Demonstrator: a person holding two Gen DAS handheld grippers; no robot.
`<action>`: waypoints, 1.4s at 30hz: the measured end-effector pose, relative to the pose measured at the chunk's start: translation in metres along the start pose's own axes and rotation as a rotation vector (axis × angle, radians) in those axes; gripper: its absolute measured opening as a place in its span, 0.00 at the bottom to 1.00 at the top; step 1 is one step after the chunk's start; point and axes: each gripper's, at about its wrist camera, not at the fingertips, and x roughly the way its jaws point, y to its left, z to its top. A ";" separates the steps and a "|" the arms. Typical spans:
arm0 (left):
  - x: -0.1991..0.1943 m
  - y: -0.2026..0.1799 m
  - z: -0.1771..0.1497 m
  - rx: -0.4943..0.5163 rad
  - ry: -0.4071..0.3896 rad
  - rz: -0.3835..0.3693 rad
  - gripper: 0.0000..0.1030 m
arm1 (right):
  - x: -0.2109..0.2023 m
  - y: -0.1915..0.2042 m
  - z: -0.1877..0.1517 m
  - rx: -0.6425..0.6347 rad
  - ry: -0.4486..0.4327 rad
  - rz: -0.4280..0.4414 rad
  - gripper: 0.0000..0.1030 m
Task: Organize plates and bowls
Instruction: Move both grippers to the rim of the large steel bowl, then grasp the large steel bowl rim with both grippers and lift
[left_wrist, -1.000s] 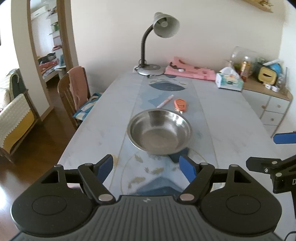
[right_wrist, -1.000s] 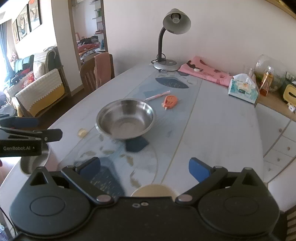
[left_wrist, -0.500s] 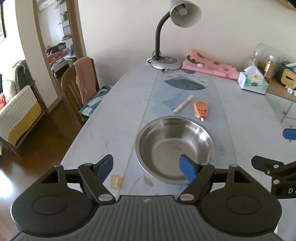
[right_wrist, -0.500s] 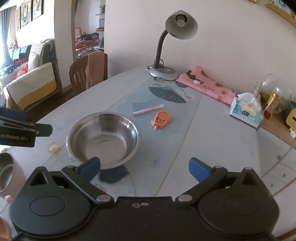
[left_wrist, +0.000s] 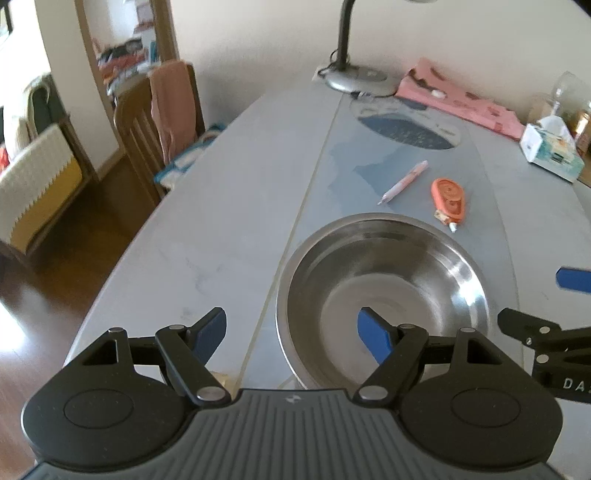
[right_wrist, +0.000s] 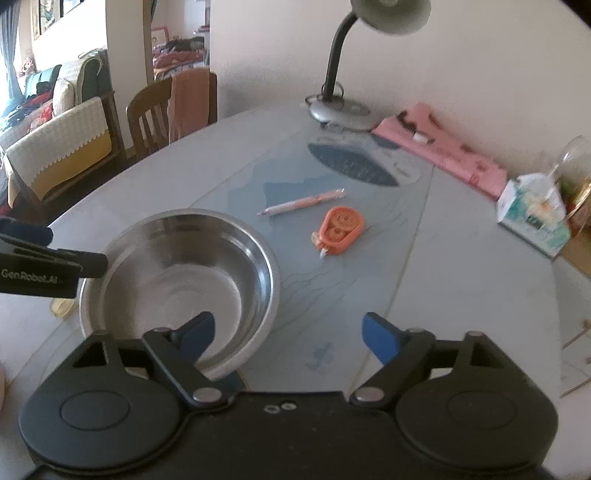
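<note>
A shiny steel bowl (left_wrist: 384, 280) stands empty on the grey-blue table (left_wrist: 207, 236); it also shows in the right wrist view (right_wrist: 181, 280). My left gripper (left_wrist: 291, 332) is open, with the bowl's left rim between its blue fingertips. My right gripper (right_wrist: 288, 332) is open, with the bowl's right rim between its fingertips. Neither gripper holds anything. Each gripper shows at the edge of the other's view.
Behind the bowl lie a pink pen (left_wrist: 404, 181) and an orange correction-tape dispenser (left_wrist: 448, 197). A desk lamp (right_wrist: 343, 107), pink cloth (right_wrist: 443, 147) and tissue box (right_wrist: 532, 218) stand at the far end. A chair (left_wrist: 162, 122) is at the table's left. A small yellow piece (right_wrist: 61, 306) lies left of the bowl.
Both grippers have moved forward and down to the bowl; its left and right rims now sit between their open fingers. The bowl has not moved.
</note>
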 end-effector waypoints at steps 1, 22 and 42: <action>0.005 0.001 0.002 -0.005 0.009 0.002 0.75 | 0.005 -0.001 0.002 0.005 0.010 0.010 0.78; 0.049 0.011 0.008 -0.066 0.126 -0.006 0.20 | 0.049 -0.012 0.004 0.153 0.146 0.127 0.20; 0.012 -0.007 0.000 -0.005 0.092 -0.002 0.15 | 0.017 -0.012 -0.002 0.185 0.136 0.088 0.15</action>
